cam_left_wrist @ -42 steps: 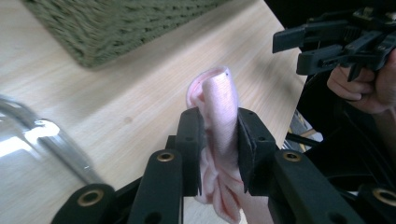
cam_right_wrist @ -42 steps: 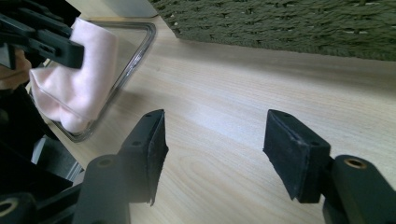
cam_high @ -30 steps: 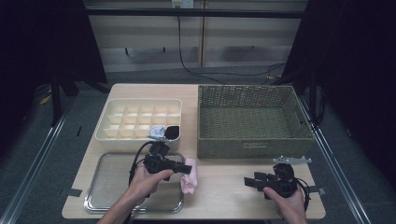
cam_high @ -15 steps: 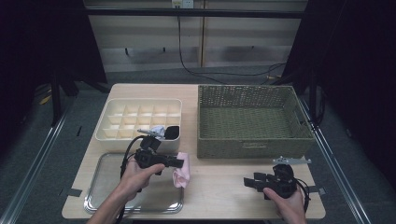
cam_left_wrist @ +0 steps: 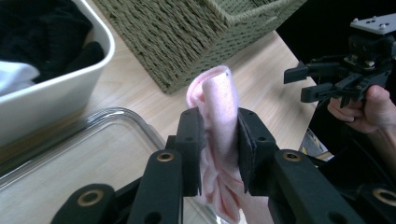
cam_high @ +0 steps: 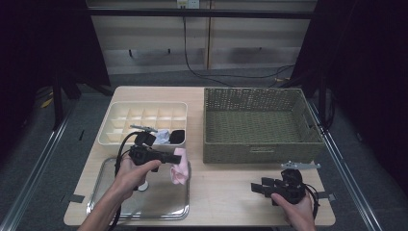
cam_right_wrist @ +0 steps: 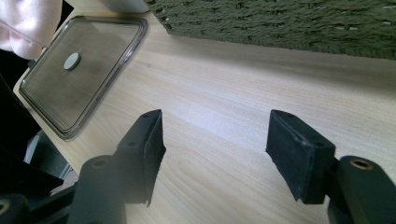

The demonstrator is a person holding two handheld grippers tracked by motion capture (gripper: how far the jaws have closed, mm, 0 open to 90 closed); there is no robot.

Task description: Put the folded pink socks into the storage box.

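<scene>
Our left gripper (cam_left_wrist: 217, 140) clamps a pink cloth (cam_left_wrist: 217, 107), its lower end cut off; right gripper (cam_right_wrist: 215, 154) gapes.

Bright tabletop, dark surroundings, soft focus

High overview, two close tool views

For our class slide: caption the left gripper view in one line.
Left gripper shut on pink cloth above the tray, basket behind.
</scene>
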